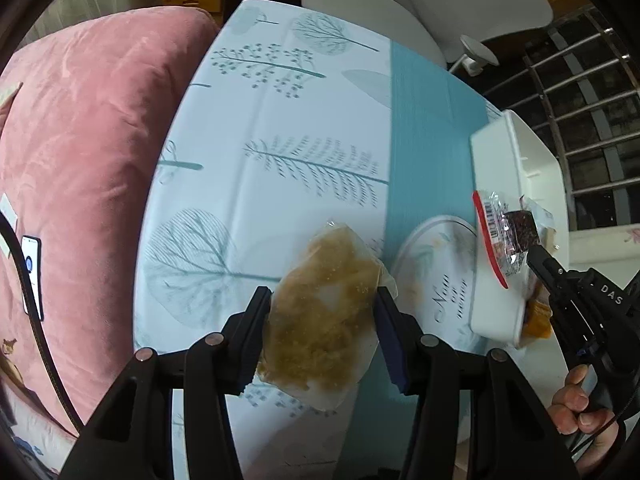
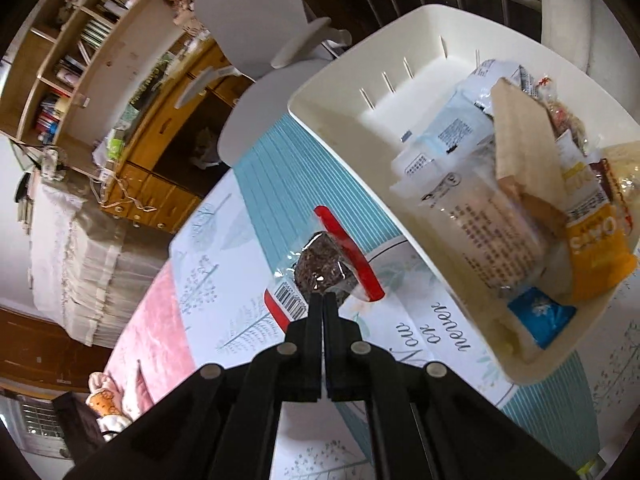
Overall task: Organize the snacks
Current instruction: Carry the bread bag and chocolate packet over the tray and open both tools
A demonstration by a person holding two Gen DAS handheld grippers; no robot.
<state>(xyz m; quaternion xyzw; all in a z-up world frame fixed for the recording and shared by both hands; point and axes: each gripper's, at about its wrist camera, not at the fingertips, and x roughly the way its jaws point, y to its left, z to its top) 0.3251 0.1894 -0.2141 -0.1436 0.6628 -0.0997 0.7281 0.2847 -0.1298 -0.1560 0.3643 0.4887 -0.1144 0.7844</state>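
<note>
In the left wrist view my left gripper [image 1: 324,295] is shut on a clear bag of tan crumbly snack [image 1: 320,344], held above the tree-print tablecloth [image 1: 280,120]. At the right, my right gripper [image 1: 534,254] pinches a dark snack packet with red edges [image 1: 498,236] beside the white basket [image 1: 500,152]. In the right wrist view my right gripper [image 2: 322,298] is shut on that dark packet [image 2: 320,266] by its lower end, and the packet hangs above the table. The white basket [image 2: 360,92] at the right holds several packets, among them an orange oats packet [image 2: 596,252] and a blue one [image 2: 540,316].
A round mat lettered "Now or never" [image 1: 436,280] lies beside the basket. A pink cushion [image 1: 88,140] with a phone [image 1: 33,272] borders the table's left side. A white chair [image 1: 460,0] stands at the far end, and wooden drawers [image 2: 160,188] and shelves beyond. A person's hand [image 1: 576,404] grips the right tool.
</note>
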